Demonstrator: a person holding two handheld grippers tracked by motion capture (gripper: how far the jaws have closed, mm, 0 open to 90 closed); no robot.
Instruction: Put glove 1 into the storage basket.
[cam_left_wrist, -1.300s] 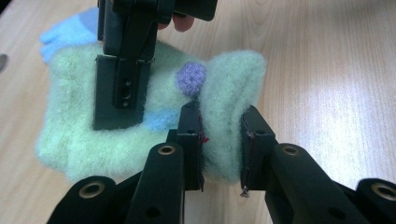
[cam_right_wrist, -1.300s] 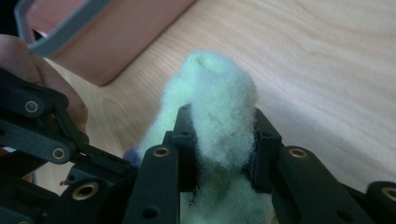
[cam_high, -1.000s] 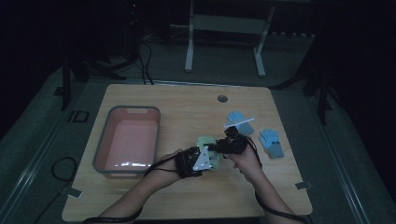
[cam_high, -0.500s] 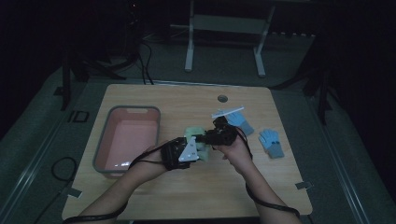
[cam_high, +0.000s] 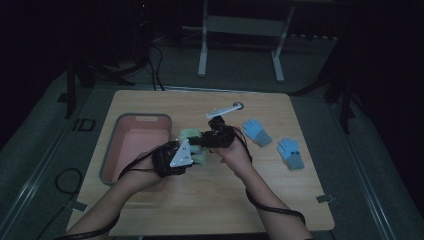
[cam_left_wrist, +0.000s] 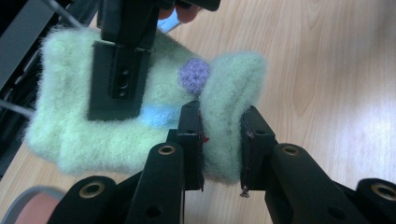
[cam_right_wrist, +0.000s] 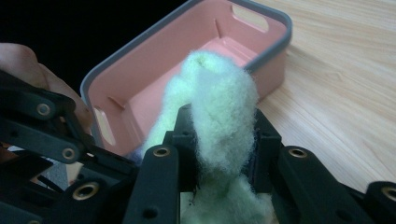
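A pale green fluffy glove (cam_high: 191, 134) with a small purple flower (cam_left_wrist: 194, 75) and a blue patch hangs above the table, just right of the pink bin (cam_high: 142, 118). Both grippers hold it. My left gripper (cam_high: 189, 153) (cam_left_wrist: 222, 113) is shut on a fold at one edge of the glove (cam_left_wrist: 70, 130). My right gripper (cam_high: 201, 142) (cam_right_wrist: 223, 116) is shut on a bunched part of the glove (cam_right_wrist: 219, 84). In the left gripper view, one jaw of the right gripper (cam_left_wrist: 119, 74) presses on the glove's far side. The bin (cam_right_wrist: 140, 46) lies open right behind the glove.
Two blue gloves (cam_high: 256, 131) (cam_high: 291, 153) lie on the wooden table (cam_high: 210, 200) at the right. A small round fitting (cam_high: 239, 105) sits near the table's far edge. The bin has a grey rim and stands at the table's left.
Both hands have moved left and upward together, carrying the green glove from the table's middle to beside the pink bin. Both grips have stayed the same.
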